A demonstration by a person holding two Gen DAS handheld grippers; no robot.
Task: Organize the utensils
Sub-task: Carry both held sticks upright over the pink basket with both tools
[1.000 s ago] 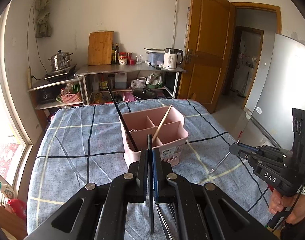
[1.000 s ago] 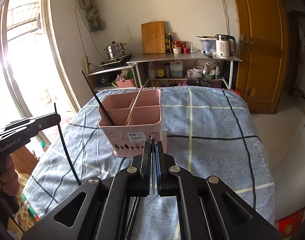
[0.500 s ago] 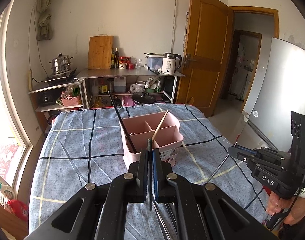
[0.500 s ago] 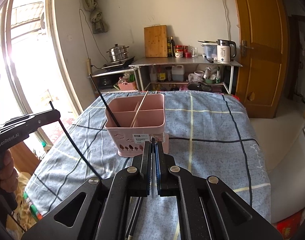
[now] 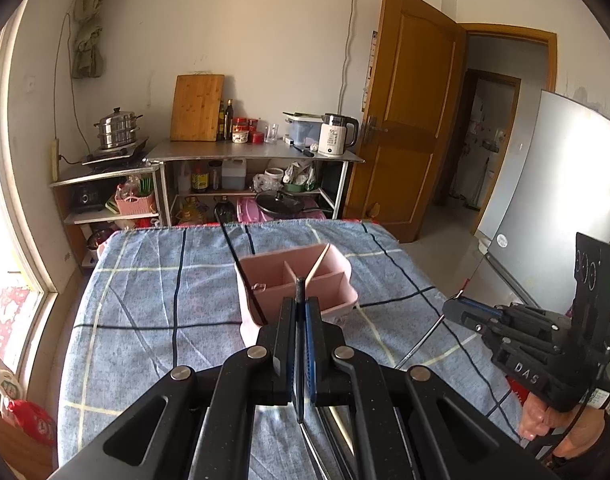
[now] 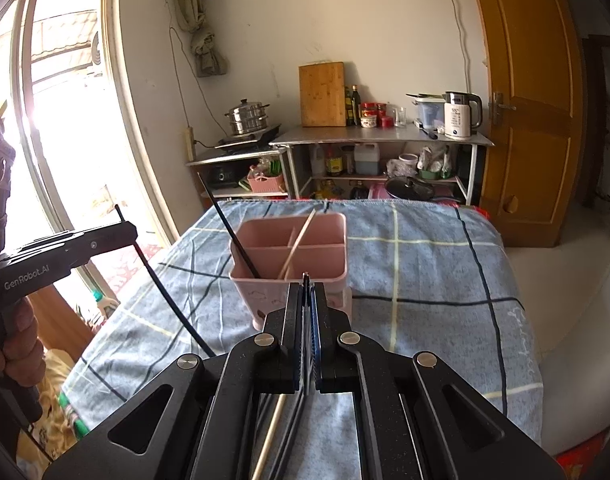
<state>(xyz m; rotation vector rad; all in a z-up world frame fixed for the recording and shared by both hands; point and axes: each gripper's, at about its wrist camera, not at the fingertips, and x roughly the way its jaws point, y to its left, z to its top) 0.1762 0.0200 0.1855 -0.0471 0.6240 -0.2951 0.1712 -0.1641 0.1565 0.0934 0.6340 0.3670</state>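
Left wrist view shows your left gripper (image 5: pixel 301 320) clamped shut on a thin black chopstick (image 5: pixel 300 292), held above the blue checked tablecloth (image 5: pixel 145 300) short of the pink plastic four-compartment utensil caddy (image 5: pixel 305 280). The caddy already holds one black chopstick and one pale wooden chopstick. Your right gripper (image 6: pixel 308 304) is likewise closed on a thin metal utensil (image 5: pixel 425 340), so judge two placements outstanding.
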